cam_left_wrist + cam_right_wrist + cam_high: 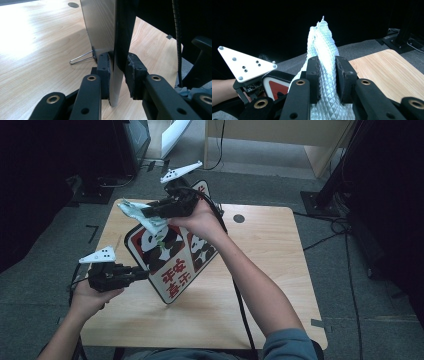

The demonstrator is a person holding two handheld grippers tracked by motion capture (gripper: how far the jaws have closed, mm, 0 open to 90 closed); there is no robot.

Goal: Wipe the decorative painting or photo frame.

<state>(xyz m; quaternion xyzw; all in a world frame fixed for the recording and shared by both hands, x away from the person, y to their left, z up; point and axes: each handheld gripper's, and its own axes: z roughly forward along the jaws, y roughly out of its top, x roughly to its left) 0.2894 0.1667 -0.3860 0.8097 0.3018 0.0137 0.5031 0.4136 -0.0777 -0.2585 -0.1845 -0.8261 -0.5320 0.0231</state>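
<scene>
**Sign held on edge, cloth on its face: risk of tip or slip**

The table carries the sign, which stands tilted on its lower corner near the left front; if that corner skids on the smooth wood, the whole panel probably drops flat. The left gripper pinches the sign's edge between its pads, jaws nearly together; the bite is narrow, so pressure from the wiping side could lever the panel out of the pads. The right gripper is clamped on the cloth and holds it against the sign's upper edge; a loose fold could snag the corner or pull free. A wire stand at the sign's back rests on the table and may catch or bend if the panel shifts.
</scene>
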